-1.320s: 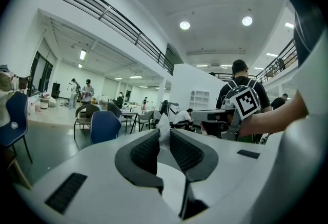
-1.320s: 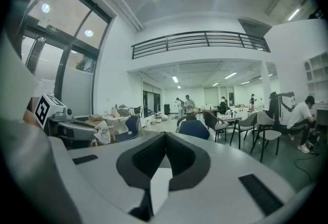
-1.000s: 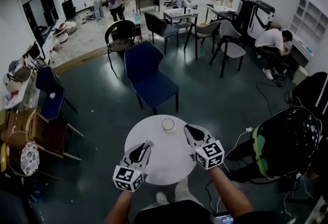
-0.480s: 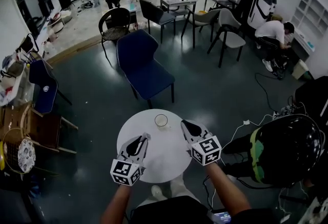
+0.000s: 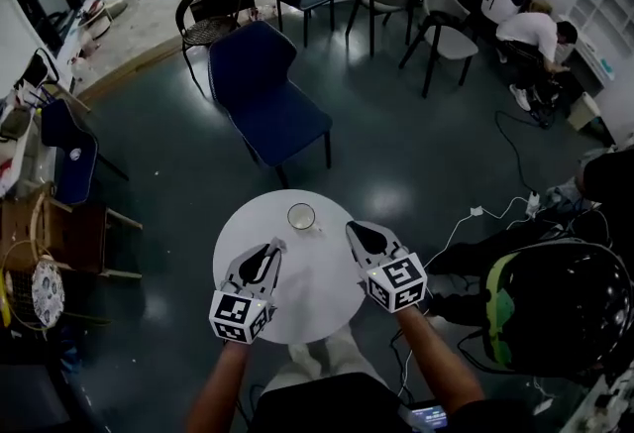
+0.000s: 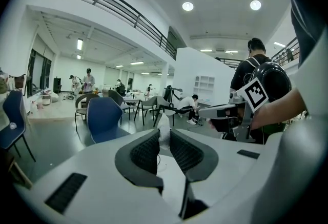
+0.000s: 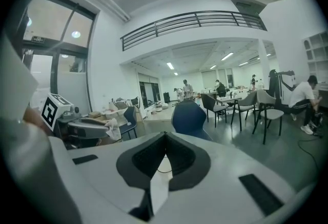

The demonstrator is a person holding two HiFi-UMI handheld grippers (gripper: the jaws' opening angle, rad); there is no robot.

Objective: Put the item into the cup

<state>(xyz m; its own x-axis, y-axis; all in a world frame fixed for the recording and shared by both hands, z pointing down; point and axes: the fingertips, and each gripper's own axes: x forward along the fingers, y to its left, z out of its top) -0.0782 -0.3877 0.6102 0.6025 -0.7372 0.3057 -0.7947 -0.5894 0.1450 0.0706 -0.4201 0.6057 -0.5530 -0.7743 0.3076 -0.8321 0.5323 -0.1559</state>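
A clear glass cup (image 5: 301, 216) stands at the far edge of the round white table (image 5: 319, 294). My left gripper (image 5: 276, 245) hovers over the table's left half, near and left of the cup. It is shut on a small crumpled white item (image 6: 163, 131) that sticks up between the fingertips. From the right gripper view the same white item (image 7: 114, 129) hangs at the left gripper's tip. My right gripper (image 5: 351, 226) is over the table's right side, right of the cup. Its jaws (image 7: 165, 136) meet at the tip with nothing between them.
A blue chair (image 5: 263, 94) stands just beyond the table. A black helmet (image 5: 555, 307) is close on the right, with cables (image 5: 475, 215) on the floor there. Wooden furniture and clutter (image 5: 50, 253) fill the left; more chairs and people are farther back.
The head view has tilted further down, so table and cup sit higher and more to the left. Both grippers keep their places over the table; the left still holds the white item.
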